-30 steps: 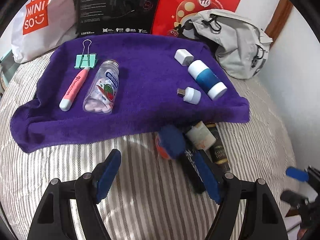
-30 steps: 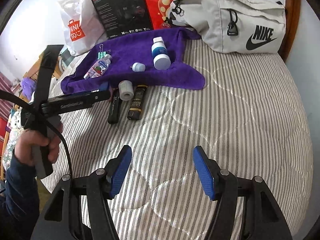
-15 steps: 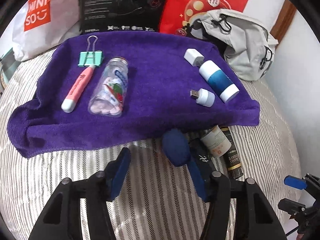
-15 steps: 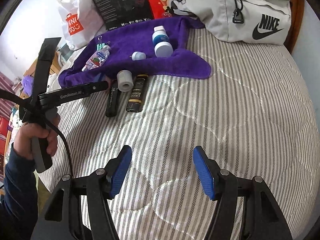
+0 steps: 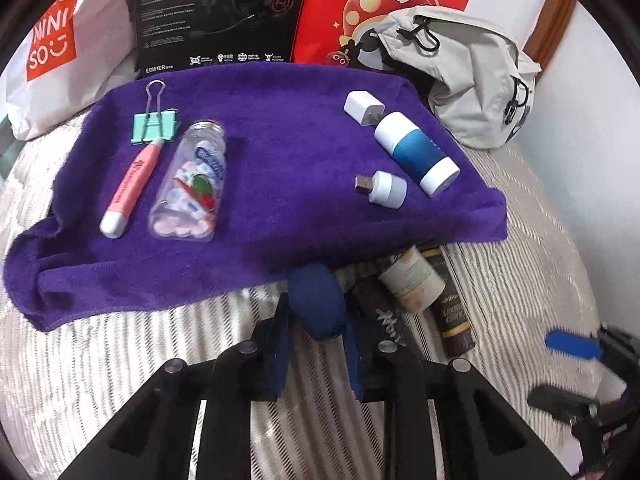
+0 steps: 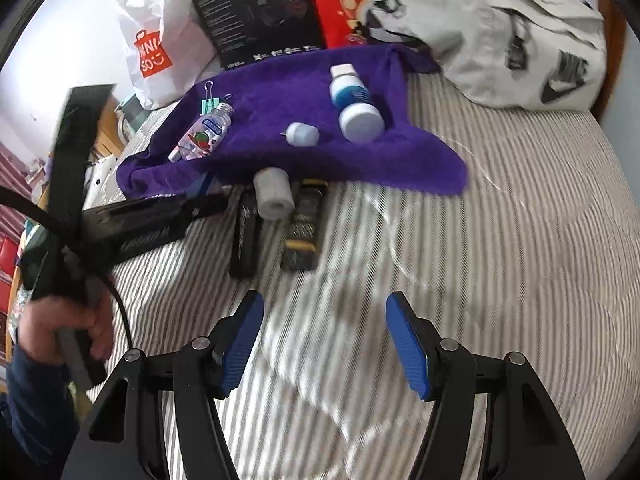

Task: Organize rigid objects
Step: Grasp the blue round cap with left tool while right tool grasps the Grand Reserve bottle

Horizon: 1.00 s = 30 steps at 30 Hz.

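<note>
Since 1 s ago the left gripper (image 5: 316,344) has narrowed its jaws around the dark blue object (image 5: 317,304) at the purple towel (image 5: 280,152) edge. Its rounded shape may squirt free if pinched off-centre. The right gripper (image 6: 325,340) hangs wide open, empty.

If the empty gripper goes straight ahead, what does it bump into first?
The right gripper, open and empty, probably meets bare striped bedding first, then the black tube lying short of the purple towel. Depth is hard to judge.
</note>
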Each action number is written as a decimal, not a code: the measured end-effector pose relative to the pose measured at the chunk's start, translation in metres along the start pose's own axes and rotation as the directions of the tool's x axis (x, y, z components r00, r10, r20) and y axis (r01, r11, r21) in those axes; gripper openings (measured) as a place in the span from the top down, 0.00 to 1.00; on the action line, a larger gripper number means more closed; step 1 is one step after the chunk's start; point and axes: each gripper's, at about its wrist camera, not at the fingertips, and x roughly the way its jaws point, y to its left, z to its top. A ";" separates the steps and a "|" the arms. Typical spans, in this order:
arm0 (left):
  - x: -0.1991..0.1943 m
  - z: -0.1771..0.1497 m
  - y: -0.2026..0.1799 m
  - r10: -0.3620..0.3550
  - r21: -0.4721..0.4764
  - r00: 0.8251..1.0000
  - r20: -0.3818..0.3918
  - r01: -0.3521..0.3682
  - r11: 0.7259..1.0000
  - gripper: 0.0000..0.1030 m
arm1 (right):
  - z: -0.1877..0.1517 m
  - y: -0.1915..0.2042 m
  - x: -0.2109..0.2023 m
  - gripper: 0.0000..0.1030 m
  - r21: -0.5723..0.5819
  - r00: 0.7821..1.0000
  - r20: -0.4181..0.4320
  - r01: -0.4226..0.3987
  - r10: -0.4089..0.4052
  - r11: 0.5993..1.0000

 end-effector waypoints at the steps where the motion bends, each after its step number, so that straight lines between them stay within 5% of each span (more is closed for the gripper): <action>1: -0.003 -0.002 0.002 0.010 0.007 1.000 0.001 -0.010 1.000 0.78 | 0.004 0.003 0.005 0.39 -0.008 1.000 0.002 0.009 -0.009 1.000; 10: -0.017 -0.018 0.027 0.041 0.016 0.999 -0.025 -0.041 0.999 0.78 | 0.031 0.023 0.052 0.40 -0.107 0.994 0.018 0.107 -0.105 0.989; 18: -0.022 -0.021 0.038 0.048 0.017 0.999 -0.023 -0.048 0.999 0.78 | 0.027 0.026 0.058 0.76 -0.148 0.989 0.083 0.135 -0.124 0.980; 30: -0.028 -0.026 0.039 0.068 0.066 0.997 -0.029 -0.066 0.996 0.78 | 0.009 0.013 0.044 0.76 -0.158 0.991 0.018 0.132 -0.131 0.979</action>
